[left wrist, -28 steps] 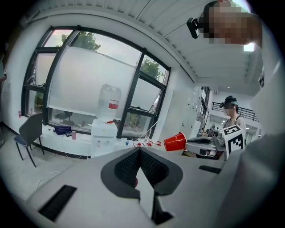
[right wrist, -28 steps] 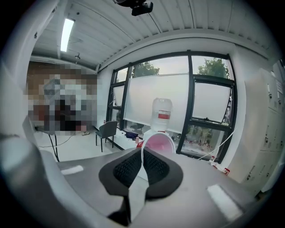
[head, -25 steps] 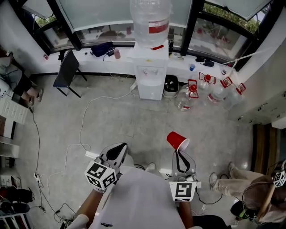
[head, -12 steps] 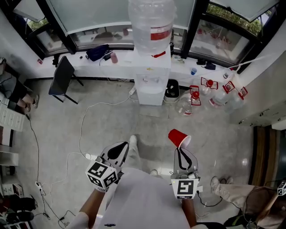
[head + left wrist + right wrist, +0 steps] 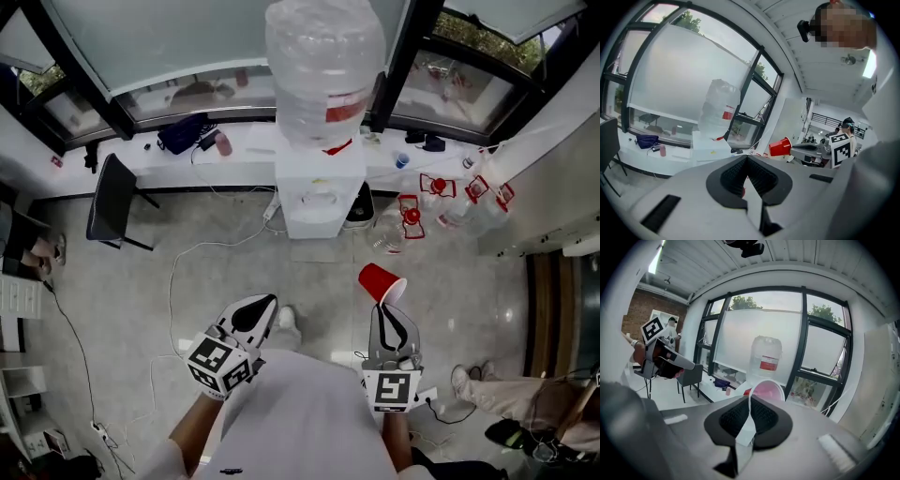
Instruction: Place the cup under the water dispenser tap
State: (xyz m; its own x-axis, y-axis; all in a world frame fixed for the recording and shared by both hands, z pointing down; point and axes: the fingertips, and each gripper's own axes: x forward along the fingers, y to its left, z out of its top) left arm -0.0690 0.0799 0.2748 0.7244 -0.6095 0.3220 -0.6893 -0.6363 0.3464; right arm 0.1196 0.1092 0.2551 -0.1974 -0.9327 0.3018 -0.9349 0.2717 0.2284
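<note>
The red cup [image 5: 380, 281] hangs tilted over the floor, its wall pinched by my right gripper [image 5: 385, 302], which is shut on it. In the right gripper view the cup's white rim and pinkish inside [image 5: 765, 392] sit just past the jaws. The white water dispenser [image 5: 319, 192] with its big clear bottle [image 5: 323, 66] stands ahead against the window counter; its tap area [image 5: 320, 197] faces me, some way beyond the cup. My left gripper [image 5: 263, 303] is shut with nothing in it, to the left of the cup. From the left gripper view I see the cup [image 5: 779, 147] and dispenser [image 5: 711, 143].
A black chair [image 5: 112, 202] stands at the left. Spare water bottles with red handles [image 5: 441, 192] lie right of the dispenser. White cables [image 5: 187, 272] cross the floor. A dark bag [image 5: 183, 131] rests on the counter. A person's legs [image 5: 497, 394] show at lower right.
The dispenser has come closer and grown larger in view as the person walked toward it. The cup stays held in the right gripper; both grippers keep their pose.
</note>
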